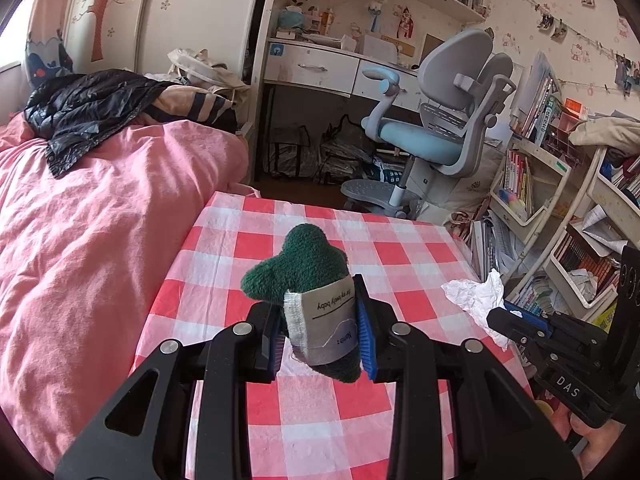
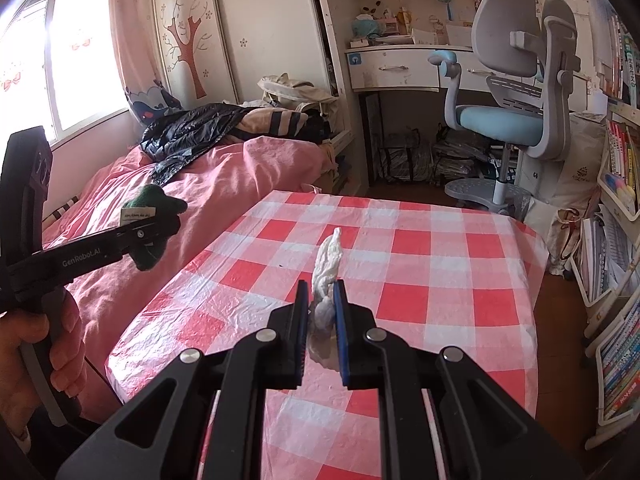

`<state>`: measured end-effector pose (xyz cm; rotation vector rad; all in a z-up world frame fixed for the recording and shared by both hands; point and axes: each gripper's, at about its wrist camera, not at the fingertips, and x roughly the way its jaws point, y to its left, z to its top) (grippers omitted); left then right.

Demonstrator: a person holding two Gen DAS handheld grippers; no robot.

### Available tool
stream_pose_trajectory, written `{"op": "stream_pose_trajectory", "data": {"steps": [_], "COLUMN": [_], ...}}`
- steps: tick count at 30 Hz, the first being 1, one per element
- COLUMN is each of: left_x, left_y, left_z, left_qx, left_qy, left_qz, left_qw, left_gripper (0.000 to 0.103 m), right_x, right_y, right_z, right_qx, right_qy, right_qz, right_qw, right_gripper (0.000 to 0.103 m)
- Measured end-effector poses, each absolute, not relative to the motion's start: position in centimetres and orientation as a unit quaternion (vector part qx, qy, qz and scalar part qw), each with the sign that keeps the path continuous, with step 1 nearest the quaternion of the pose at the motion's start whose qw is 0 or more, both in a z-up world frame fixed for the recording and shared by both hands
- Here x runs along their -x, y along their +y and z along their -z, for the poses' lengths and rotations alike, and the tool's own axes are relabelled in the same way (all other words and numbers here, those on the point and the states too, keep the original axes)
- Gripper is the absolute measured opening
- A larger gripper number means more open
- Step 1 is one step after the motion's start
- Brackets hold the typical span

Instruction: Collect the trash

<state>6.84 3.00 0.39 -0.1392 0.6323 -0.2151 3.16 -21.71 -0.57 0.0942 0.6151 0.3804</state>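
Left gripper (image 1: 322, 328) clamps green plush toy (image 1: 296, 264); right gripper (image 2: 322, 320) clamps crumpled tissue (image 2: 327, 276), both above checkered table (image 2: 440, 280); bed (image 1: 80, 240) just beside.

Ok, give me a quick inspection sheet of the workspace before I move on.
Surface: table with red-and-white checked cloth, nothing seen lying on it.
Job's things: crumpled white tissue, lifted off the cloth.
Clutter: green plush toy with a grey label, held in the air.
Grippers: left gripper shut on the plush toy; right gripper shut on the tissue.
Cables: nothing seen.
Surroundings: pink bed with a black jacket, blue desk chair, bookshelves.
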Motion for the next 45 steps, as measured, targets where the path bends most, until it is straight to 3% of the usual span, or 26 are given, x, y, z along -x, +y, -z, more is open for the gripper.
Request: {"op": "stream_pose_trajectory", "data": {"steps": [45], "left_x": [-7.2], "left_y": [2.53], "left_z": [-0.02], "left_qx": [0.062], "left_qy": [0.316], "left_qz": [0.107], "left_qw": [0.941], "left_gripper": [0.029], "right_x": [-3.14], "right_y": [-21.5], "right_z": [0.45], "right_qx": [-0.044], "right_qy": [0.299], "right_qz": [-0.189], "right_qw": [0.934], "right_gripper": [0.014]}}
